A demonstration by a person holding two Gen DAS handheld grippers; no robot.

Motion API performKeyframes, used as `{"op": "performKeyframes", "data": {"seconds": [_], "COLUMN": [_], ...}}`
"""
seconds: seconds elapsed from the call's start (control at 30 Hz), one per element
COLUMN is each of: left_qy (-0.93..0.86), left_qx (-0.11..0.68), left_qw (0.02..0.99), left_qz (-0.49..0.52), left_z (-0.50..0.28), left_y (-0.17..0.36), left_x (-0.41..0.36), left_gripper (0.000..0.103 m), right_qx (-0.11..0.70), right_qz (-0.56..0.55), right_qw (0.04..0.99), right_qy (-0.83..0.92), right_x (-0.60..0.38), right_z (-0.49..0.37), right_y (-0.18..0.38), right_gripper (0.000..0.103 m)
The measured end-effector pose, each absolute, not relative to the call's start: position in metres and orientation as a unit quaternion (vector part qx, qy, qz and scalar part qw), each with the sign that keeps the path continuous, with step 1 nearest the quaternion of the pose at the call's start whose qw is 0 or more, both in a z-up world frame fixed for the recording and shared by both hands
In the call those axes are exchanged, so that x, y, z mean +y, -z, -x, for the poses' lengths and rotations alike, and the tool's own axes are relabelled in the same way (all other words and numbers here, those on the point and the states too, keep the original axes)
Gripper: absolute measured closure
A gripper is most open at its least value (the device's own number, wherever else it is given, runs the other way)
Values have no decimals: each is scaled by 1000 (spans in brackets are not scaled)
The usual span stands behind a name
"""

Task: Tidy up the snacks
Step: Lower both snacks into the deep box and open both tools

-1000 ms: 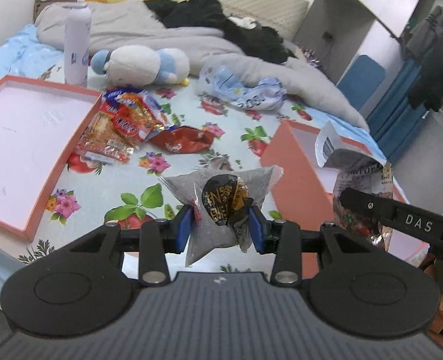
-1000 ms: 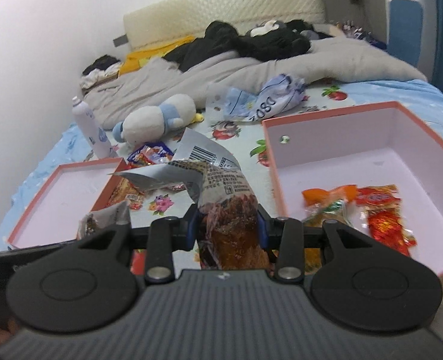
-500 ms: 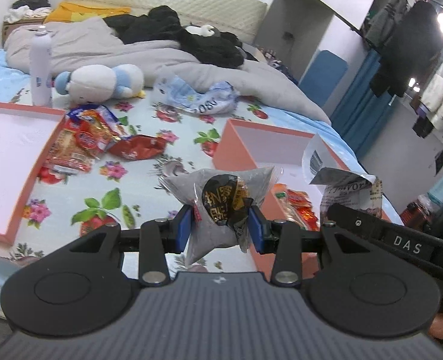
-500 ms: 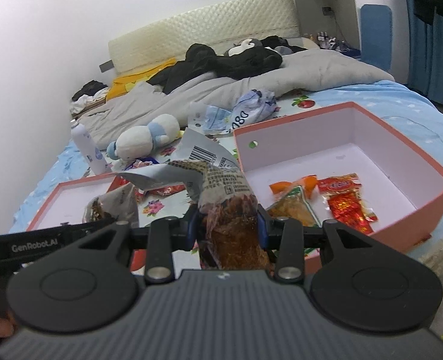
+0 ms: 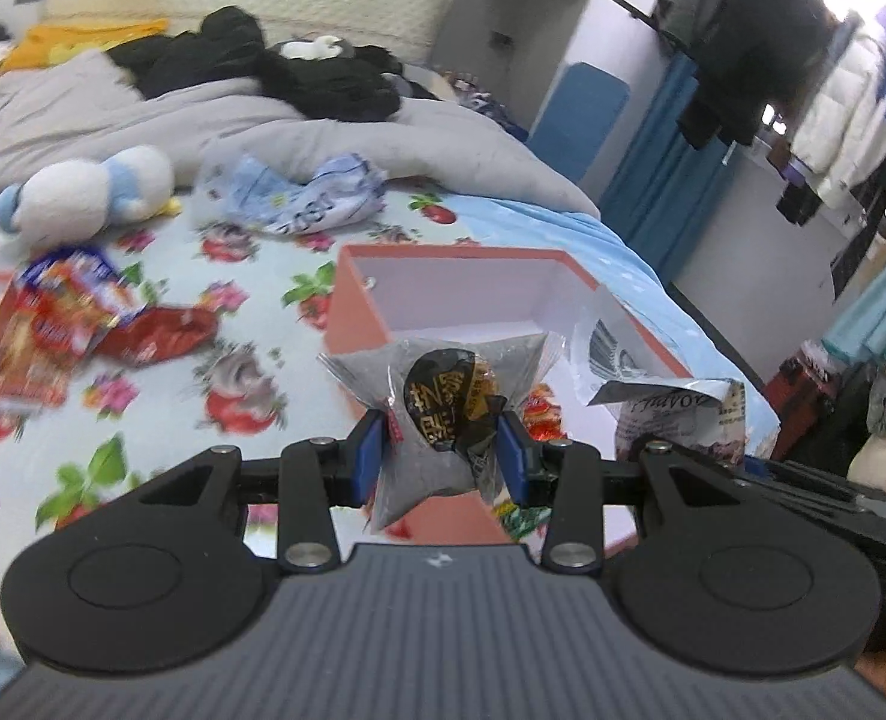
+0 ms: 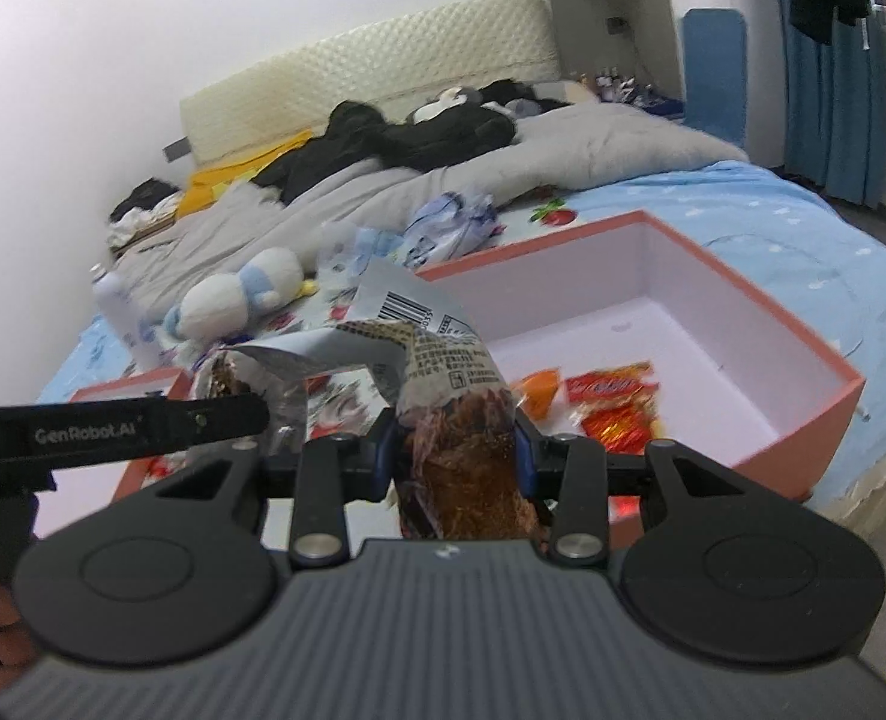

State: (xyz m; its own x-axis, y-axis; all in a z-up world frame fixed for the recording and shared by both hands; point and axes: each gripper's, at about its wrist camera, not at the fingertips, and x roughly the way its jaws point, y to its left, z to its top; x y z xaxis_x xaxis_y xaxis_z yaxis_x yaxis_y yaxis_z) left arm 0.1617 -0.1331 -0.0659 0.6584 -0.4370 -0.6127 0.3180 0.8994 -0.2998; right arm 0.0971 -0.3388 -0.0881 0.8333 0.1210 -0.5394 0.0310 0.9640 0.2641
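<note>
Now the left gripper (image 5: 443, 450), at lower centre of the left wrist view, has its blue pads clamped on a grey see-through snack packet (image 5: 443, 414) with a dark round label, held up in front of the near corner of the coral-pink box (image 5: 356, 324). Right of it in the same frame, the top of the silver printed snack bag (image 5: 670, 414) shows above the other tool's dark arm.

In the right wrist view the right gripper (image 6: 451, 459) grips that silver printed snack bag (image 6: 448, 396) low on its brown lower half; its crumpled top, with a barcode, rises toward frame centre. The coral-pink box (image 6: 802, 354) fills the centre right of the frame, open, with an orange packet (image 6: 535, 387) and a red packet (image 6: 613, 405) lying on its pale floor.

More loose snack packets (image 5: 65, 318) lie on the flowered sheet at the left of the left wrist view, beside a red wrapper (image 5: 155, 339). A white and blue plush toy (image 5: 89, 192) rests at upper left, near a crumpled blue and white plastic bag (image 5: 305, 198). A second shallow pink tray (image 6: 125, 387) sits at left in the right wrist view.
</note>
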Motion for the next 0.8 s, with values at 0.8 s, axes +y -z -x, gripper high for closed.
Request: {"op": "performKeyframes", "data": {"seconds": [0.8], "left_qy": [238], "left_qx": [423], "left_qw": [874], "left_qz": [9], "left_z": [-324], "left_y": [110], "left_x": [-255], "left_gripper": [57], "right_qx": [349], "right_qz": [-146], "right_qw": [925], "right_qy": [19], "right_x": [-421], "right_z": [-222], "right_y": [147], "right_gripper": [61]}}
